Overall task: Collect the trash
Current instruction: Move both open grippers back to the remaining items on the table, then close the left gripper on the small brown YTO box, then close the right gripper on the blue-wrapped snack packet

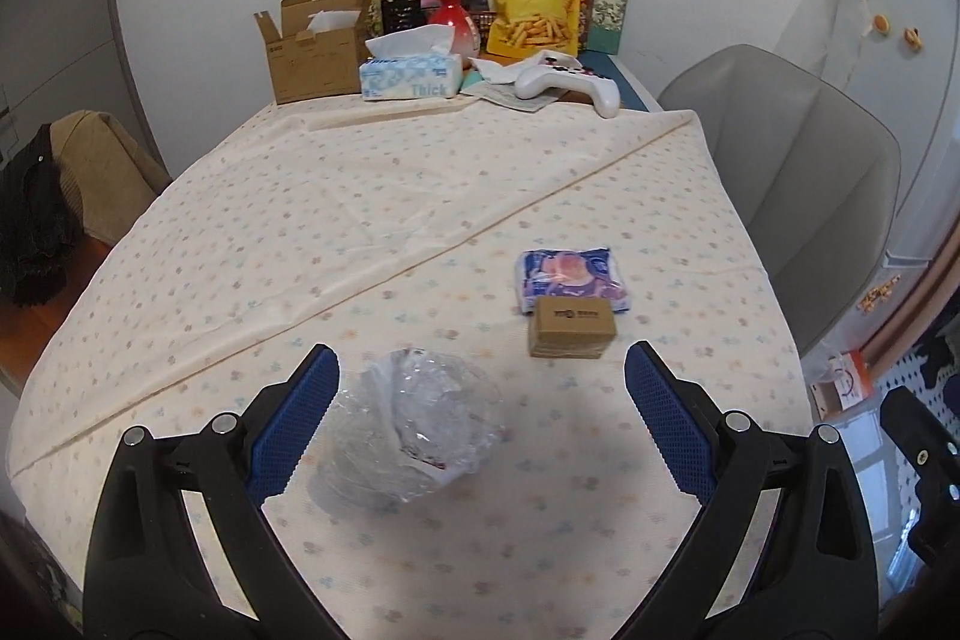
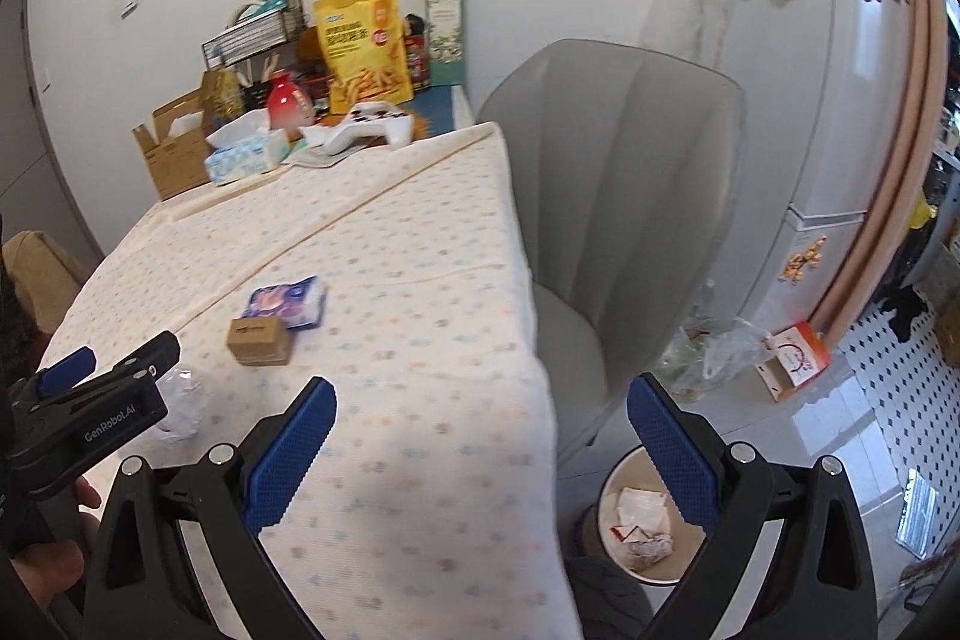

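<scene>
The left hand-held gripper (image 1: 480,418) hangs over the near end of the tabletop (image 1: 372,196) with its blue-padded fingers spread wide, gripping nothing. A crumpled clear plastic wrapper (image 1: 414,430) lies on the cloth between those fingers, close against the left pad; whether pad and plastic touch cannot be told. Ahead of this hand-held gripper and a little to its right sit a small brown cardboard box (image 1: 573,335) and, just beyond and touching it, a blue tissue packet (image 1: 570,279).

The right hand-held gripper (image 2: 480,445) is likewise wide open and empty, poised above the tabletop's right edge. Its left finger is over the cloth, its right finger over the floor, where a round trash bin (image 2: 639,520) stands below with crumpled paper inside. A grey chair (image 2: 624,196) stands ahead of it, beside the tabletop. In the right wrist view, the left hand-held gripper shows at the left, above the wrapper.
</scene>
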Demonstrator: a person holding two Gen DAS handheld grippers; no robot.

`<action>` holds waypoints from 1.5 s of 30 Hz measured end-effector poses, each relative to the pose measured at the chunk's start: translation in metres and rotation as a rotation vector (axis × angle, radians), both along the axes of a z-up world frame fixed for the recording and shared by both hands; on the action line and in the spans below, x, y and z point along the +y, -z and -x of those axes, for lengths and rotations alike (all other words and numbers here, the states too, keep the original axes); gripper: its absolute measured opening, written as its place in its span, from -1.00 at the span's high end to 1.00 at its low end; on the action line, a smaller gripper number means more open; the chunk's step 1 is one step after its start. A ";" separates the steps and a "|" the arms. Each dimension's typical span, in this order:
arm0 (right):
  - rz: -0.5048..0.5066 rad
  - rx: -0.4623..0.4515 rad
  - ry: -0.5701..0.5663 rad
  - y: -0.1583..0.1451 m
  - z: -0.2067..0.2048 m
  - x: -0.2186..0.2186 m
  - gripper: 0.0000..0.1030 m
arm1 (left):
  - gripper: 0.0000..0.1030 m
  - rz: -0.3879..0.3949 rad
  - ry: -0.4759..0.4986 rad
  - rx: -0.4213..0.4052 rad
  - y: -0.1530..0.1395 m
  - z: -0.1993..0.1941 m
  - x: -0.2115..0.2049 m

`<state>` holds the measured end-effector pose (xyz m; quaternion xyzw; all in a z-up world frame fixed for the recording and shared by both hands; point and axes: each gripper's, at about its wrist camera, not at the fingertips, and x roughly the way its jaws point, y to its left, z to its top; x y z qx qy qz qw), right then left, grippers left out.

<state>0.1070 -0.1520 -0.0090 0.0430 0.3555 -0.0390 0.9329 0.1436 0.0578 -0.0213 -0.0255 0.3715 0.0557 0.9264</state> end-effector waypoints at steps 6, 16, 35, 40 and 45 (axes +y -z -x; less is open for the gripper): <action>-0.004 0.005 -0.013 -0.001 -0.009 0.008 -0.85 | -0.85 0.013 0.030 0.013 0.005 -0.014 0.002; -0.016 0.052 0.003 0.014 -0.034 -0.011 -0.85 | -0.77 0.011 0.096 0.079 0.029 -0.048 -0.028; -0.022 0.101 -0.068 0.022 -0.083 0.015 -0.85 | 0.09 0.013 0.062 0.122 0.032 -0.087 -0.012; -0.023 0.108 -0.133 0.021 -0.096 0.045 -0.85 | 0.09 -0.007 0.019 0.110 0.025 -0.088 0.012; -0.028 0.113 -0.193 0.021 -0.107 0.075 -0.81 | 0.09 -0.011 -0.034 0.110 0.026 -0.089 0.040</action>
